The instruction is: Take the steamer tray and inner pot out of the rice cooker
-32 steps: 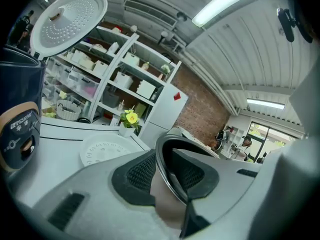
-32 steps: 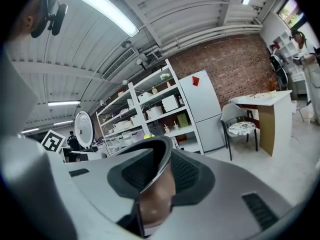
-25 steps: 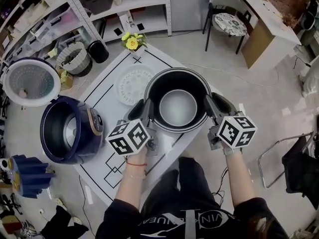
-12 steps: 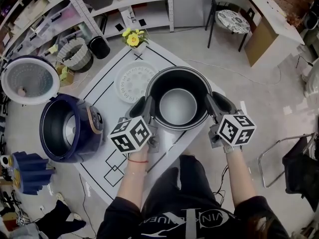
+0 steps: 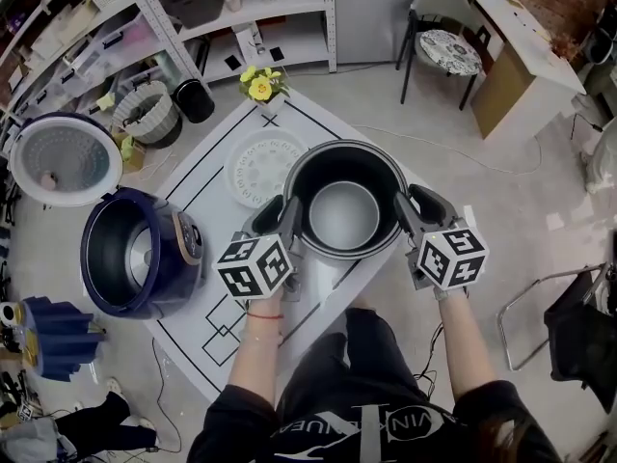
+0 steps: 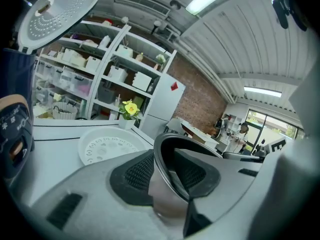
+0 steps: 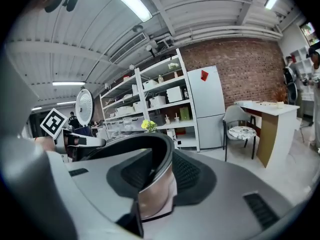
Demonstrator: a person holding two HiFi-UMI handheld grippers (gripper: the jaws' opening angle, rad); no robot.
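Sitting at the left edge of the white table [image 5: 198,193], the rice cooker [image 5: 135,254] has its lid up and its cavity bare, so both parts are out. Inner pot [image 5: 344,210] is over the table's near half, likely for clear space; can't tell if its base is down. Steamer tray [image 5: 258,165] lies flat just beside it. Left gripper [image 5: 287,210] and right gripper [image 5: 405,206] pinch opposite rim walls for balance. Both jaw pairs have just been opening, rim between the pads, which reads as a release.
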